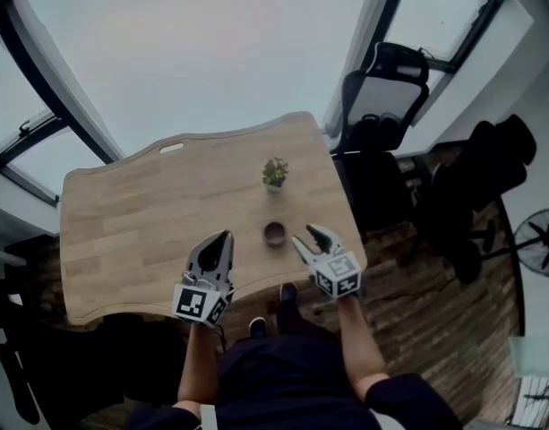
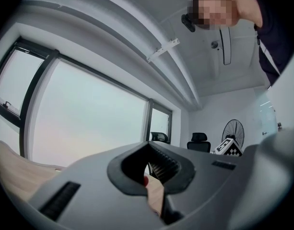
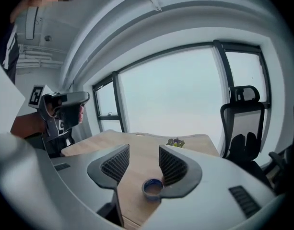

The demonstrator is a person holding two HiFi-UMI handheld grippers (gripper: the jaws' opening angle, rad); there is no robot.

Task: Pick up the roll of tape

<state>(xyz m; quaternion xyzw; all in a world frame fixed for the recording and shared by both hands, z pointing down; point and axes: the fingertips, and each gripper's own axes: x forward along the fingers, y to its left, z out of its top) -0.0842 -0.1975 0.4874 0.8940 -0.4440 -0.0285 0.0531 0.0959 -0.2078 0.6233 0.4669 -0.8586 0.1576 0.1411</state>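
Observation:
The roll of tape [image 1: 274,233] is a small dark ring lying flat on the wooden table [image 1: 131,231], near its front edge. My right gripper [image 1: 310,237] hovers just right of it, open, with nothing between the fingers. In the right gripper view the tape [image 3: 153,188] sits low, just ahead of the spread jaws of the right gripper [image 3: 143,152], closer to the right one. Left of the tape is my left gripper [image 1: 222,238], which looks shut and empty. In its own view the left gripper [image 2: 147,145] points level towards the windows.
A small potted plant [image 1: 275,172] stands on the table beyond the tape. Black office chairs [image 1: 381,88] stand at the table's right side, and a floor fan [image 1: 538,240] is further right. Large windows lie behind the table.

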